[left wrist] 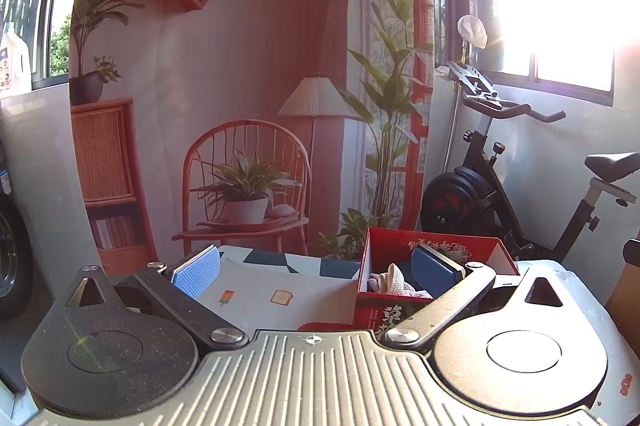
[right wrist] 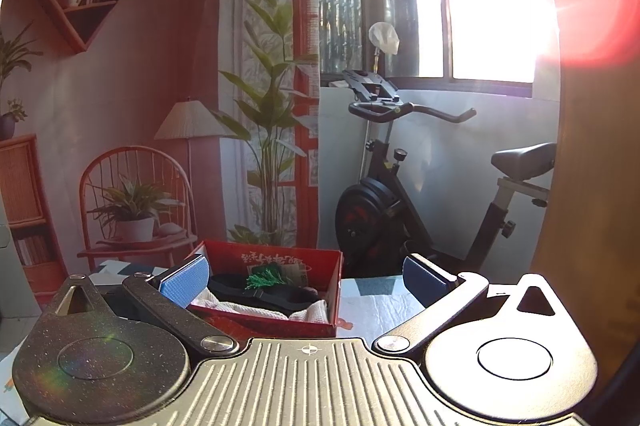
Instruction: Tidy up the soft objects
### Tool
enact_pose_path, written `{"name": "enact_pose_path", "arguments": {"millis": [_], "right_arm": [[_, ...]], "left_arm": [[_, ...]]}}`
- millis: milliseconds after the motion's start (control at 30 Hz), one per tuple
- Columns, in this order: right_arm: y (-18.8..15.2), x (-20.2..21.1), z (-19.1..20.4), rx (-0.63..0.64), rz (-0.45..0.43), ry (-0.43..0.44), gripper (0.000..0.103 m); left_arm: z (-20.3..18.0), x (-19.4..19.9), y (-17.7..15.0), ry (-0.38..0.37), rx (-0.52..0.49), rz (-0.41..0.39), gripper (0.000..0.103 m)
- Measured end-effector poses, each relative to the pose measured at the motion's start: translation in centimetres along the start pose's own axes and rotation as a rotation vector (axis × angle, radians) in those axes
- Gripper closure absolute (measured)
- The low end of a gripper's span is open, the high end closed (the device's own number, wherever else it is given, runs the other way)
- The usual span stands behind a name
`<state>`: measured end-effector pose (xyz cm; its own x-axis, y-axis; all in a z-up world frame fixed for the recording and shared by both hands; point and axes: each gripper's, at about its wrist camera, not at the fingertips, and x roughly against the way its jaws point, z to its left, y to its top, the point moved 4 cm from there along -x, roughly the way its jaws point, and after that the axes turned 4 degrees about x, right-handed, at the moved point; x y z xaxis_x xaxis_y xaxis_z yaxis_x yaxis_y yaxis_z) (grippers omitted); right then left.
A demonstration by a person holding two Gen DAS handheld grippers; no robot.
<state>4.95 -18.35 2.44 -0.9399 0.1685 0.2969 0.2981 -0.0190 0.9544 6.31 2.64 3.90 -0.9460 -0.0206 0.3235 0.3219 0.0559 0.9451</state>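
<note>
Honestly, the main risk is the open red cardboard box (right wrist: 276,310): light and thin-walled, it could slide or tip on the smooth printed tablecloth (left wrist: 256,290) if a finger catches its rim. It sits at the far side of the table. Its load looks heaped: a white waffle-textured cloth (right wrist: 260,308), a limp black fabric item (right wrist: 272,292) and a frilly green tinsel piece (right wrist: 266,280) on top. The tinsel could snag on the ribbed blue pads (right wrist: 188,282) and be dragged out. Both jaws stand wide and hold nothing: the left gripper (left wrist: 316,270) hangs with its right finger over the box, the right gripper (right wrist: 306,280) faces the box's right side. Window glare washes out the right of both views, so misjudged depth is plausible.
</note>
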Motion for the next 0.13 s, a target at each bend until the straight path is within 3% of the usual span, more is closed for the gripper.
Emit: {"name": "enact_pose_path", "arguments": {"millis": [133], "right_arm": [[-0.02, 0.09, -0.05, 0.000, -0.001, 0.000, 0.000]], "left_arm": [[0.05, 0.19, 0.03, -0.007, 0.001, -0.003, 0.000]]}}
